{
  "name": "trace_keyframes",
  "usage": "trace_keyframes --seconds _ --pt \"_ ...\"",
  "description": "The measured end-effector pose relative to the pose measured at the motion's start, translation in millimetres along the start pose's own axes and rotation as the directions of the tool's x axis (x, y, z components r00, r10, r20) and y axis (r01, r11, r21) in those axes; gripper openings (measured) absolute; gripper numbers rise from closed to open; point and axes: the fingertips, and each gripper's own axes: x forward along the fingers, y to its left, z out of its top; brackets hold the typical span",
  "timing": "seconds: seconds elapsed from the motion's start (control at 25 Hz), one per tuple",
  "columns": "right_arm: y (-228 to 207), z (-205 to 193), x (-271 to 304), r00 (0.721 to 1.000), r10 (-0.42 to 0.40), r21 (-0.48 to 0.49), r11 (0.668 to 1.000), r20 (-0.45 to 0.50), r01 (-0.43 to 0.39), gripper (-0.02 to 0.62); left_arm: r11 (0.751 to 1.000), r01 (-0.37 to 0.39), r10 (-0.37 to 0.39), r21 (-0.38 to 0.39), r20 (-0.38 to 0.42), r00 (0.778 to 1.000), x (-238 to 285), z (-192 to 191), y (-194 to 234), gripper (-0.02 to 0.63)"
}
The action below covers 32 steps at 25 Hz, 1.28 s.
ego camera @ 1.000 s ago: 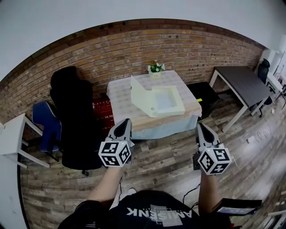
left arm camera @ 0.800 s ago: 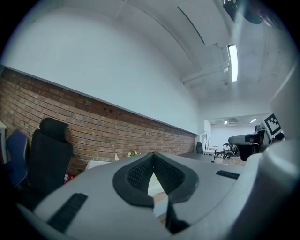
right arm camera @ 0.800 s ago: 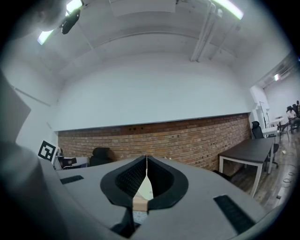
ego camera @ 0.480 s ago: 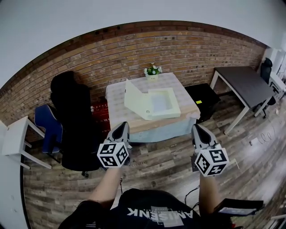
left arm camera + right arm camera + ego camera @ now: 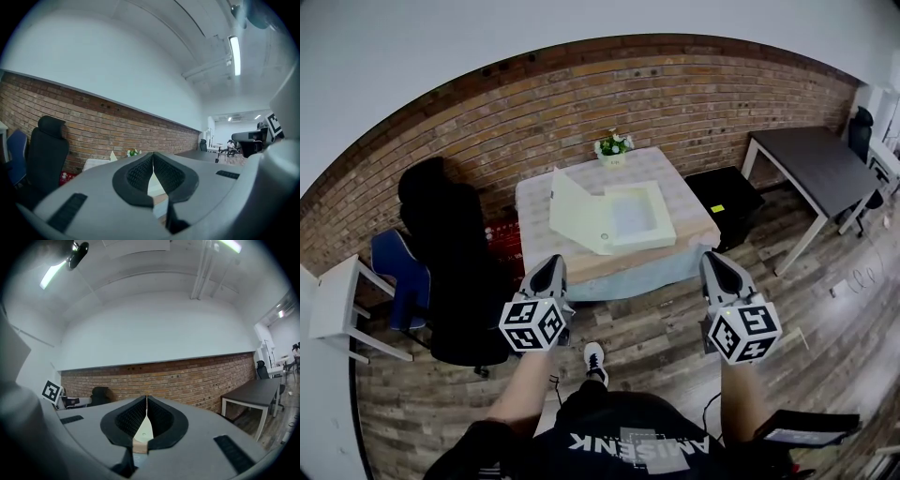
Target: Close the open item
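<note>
A cream box (image 5: 623,217) lies open on the cloth-covered table (image 5: 553,200), its lid (image 5: 577,214) standing up at the left side. Both grippers hang in front of the table, well short of the box. My left gripper (image 5: 549,272) is shut and empty, its jaws touching in the left gripper view (image 5: 152,164). My right gripper (image 5: 716,267) is also shut and empty, with its jaws closed together in the right gripper view (image 5: 146,411). A sliver of the box shows below the closed tips there.
A small flower pot (image 5: 612,147) stands at the table's far edge by the brick wall. A black office chair (image 5: 450,253) and a blue chair (image 5: 394,272) are at the left. A dark desk (image 5: 811,169) stands at the right, a black bin (image 5: 727,197) beside the table.
The table and box have drifted left and a little nearer in the head view as the person steps forward; a shoe now shows below. Both grippers stay shut.
</note>
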Motion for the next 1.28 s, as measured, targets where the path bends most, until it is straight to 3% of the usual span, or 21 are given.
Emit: trace_keyframes --seconds 0.48,0.6,1.12,1.28 --pt "-20 1 115 0.999 -0.040 -0.013 0.999 -0.023 0.040 0.041 0.999 0.037 -0.037 0.014 -0.022 0.999 104 -3 58 0.014" --pt "-23 -1 142 0.998 -0.041 -0.018 0.999 -0.037 0.040 0.041 1.000 0.011 -0.011 0.009 -0.020 1.000 124 -5 76 0.014" --pt "-16 -11 249 0.995 -0.059 -0.021 0.998 -0.086 0.057 0.041 1.000 -0.008 0.008 0.002 -0.066 0.998 181 -22 144 0.017" --pt "-6 -14 285 0.992 -0.072 -0.020 0.997 -0.101 0.070 0.042 1.000 0.020 -0.021 -0.013 -0.088 0.996 200 -28 172 0.046"
